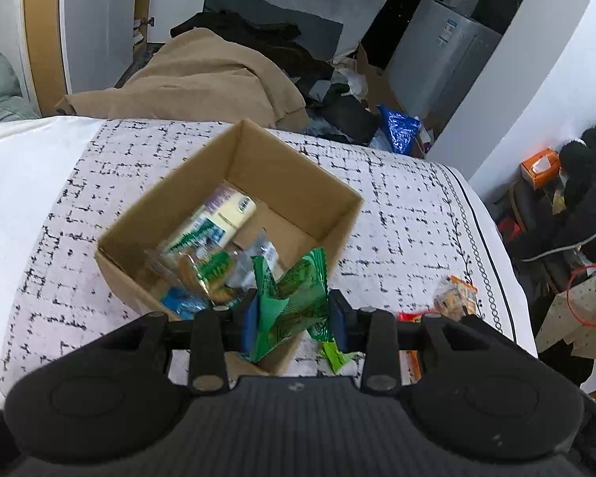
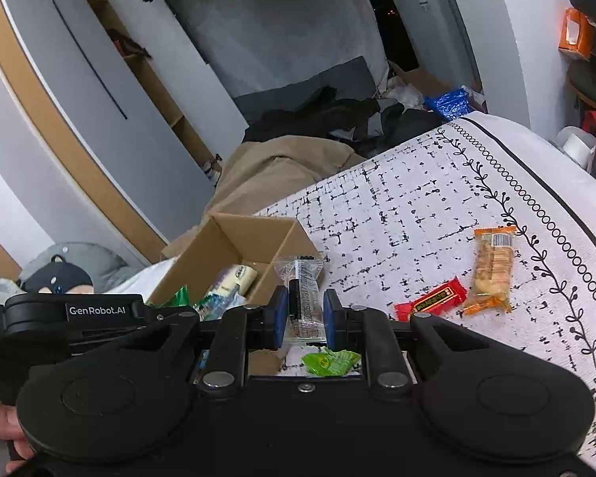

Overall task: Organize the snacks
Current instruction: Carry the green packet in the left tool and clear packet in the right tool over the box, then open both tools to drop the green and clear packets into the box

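An open cardboard box (image 1: 286, 159) stands on the patterned cloth, holding several snack packs, among them a pale yellow carton (image 1: 222, 214). My left gripper (image 1: 294, 312) is shut on a green crinkled packet (image 1: 294, 298), held over the box's near corner. My right gripper (image 2: 305, 312) is shut on a clear-wrapped dark bar (image 2: 304, 294), just right of the box (image 2: 238, 234). Loose on the cloth lie a red bar (image 2: 431, 299), an orange cracker pack (image 2: 492, 270) and a light green wrapper (image 2: 329, 361).
The patterned cloth (image 1: 397, 206) covers a raised surface whose edge drops off on the right. Behind it lie a tan blanket (image 1: 210, 75), dark clothes and a blue bag (image 1: 399, 127). A person's fingers (image 2: 0, 425) show at the lower left of the right wrist view.
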The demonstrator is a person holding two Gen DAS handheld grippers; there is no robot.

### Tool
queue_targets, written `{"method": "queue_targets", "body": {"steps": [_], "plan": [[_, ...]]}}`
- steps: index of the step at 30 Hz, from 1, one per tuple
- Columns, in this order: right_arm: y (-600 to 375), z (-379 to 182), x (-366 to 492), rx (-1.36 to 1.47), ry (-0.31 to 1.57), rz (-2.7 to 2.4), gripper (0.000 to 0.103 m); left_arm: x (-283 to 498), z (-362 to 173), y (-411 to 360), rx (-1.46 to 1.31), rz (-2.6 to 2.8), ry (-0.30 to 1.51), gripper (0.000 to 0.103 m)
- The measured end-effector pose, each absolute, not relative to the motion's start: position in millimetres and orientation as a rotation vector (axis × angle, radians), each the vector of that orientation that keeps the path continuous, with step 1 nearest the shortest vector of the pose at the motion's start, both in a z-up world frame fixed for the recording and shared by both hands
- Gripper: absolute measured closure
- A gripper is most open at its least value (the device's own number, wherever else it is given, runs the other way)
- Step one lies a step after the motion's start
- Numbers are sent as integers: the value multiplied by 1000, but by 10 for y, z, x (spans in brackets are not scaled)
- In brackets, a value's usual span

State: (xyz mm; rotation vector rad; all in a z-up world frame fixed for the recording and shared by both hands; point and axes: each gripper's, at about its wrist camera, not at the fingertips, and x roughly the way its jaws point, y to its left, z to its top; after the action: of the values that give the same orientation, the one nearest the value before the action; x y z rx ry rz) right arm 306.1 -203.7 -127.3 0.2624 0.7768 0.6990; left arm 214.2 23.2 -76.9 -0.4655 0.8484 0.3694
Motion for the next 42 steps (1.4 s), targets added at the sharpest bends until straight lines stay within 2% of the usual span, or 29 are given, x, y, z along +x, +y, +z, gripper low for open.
{"method": "queue_targets", "body": {"steps": [20,36,39,40,42], "plan": [[-1494,-1344,3035,372,754,764,84,2238,-993,769,-527,398,862,66],[-1062,-1519,3213,460,742,785,84,2604,-958,976,-503,361,909,66],[-1048,-1525,3244,468,734,814,73,2675,-915,965,-482,371,915,62],[-1049,-1531,3242,462,732,815,62,2699,-911,967,-483,381,925,60],[-1085,-1530,3234,448,726,795,50,2721,-914,988,-504,388,940,55]]}}
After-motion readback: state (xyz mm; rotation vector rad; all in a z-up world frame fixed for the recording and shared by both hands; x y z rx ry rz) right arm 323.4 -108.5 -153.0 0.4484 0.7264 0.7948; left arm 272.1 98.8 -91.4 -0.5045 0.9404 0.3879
